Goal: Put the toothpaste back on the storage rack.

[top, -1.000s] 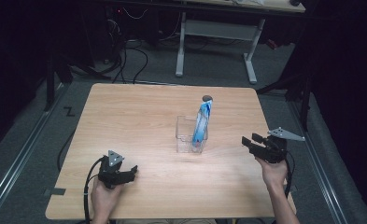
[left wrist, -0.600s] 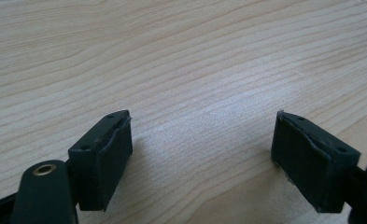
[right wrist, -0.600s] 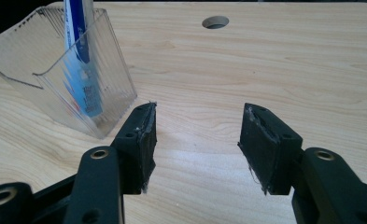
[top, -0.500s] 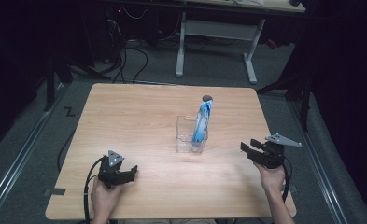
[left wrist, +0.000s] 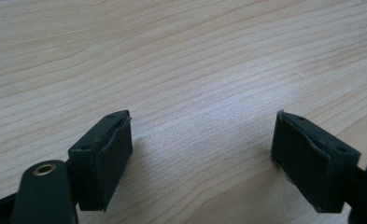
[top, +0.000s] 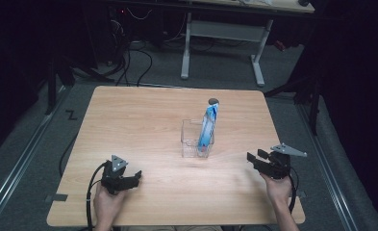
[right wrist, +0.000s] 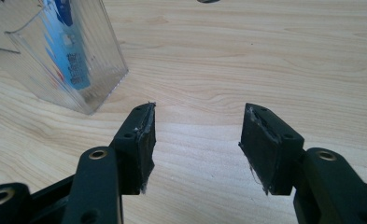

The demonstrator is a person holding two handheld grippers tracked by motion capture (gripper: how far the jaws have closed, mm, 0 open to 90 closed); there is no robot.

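Wooden counter (top: pixel 143 120), pale grain, set on grey floor. Near its middle, slightly toward the right edge, a clear plastic box (top: pixel 192 140), open-topped and upright. Inside it, leaning against the right wall and rising well above the rim, a blue-and-white packet (top: pixel 207 126). Just beyond the packet's top, toward the far edge, a small dark round object (top: pixel 213 101) lying on the wood; too small to identify.

Left claw (top: pixel 137 177) near the front-left corner, held in a hand (top: pixel 107 204) entering over the front edge, grey three-cornered plate on top, black cable looping off toward the left edge. Jaws spread wide in the left gripper view, nothing between them but bare wood, pads (left wrist: pixel 112 154) low over the surface; contact with it not clear.

Right claw (top: pixel 250 158) near the right edge, toward the front, held in the other hand (top: pixel 277 187), pointing left toward the box yet well apart from it. Jaws parted in the right gripper view (right wrist: pixel 195 140), gripping nothing, bare counter showing in the gap. Up-left in that same view, the clear box (right wrist: pixel 74 56) with the blue packet (right wrist: pixel 71 51) visible through its ribbed wall; at the top edge, part of the dark round object (right wrist: pixel 208 1).

Beyond the far edge, white legs of another table (top: pixel 222 29) and cables on the floor, surroundings dark.
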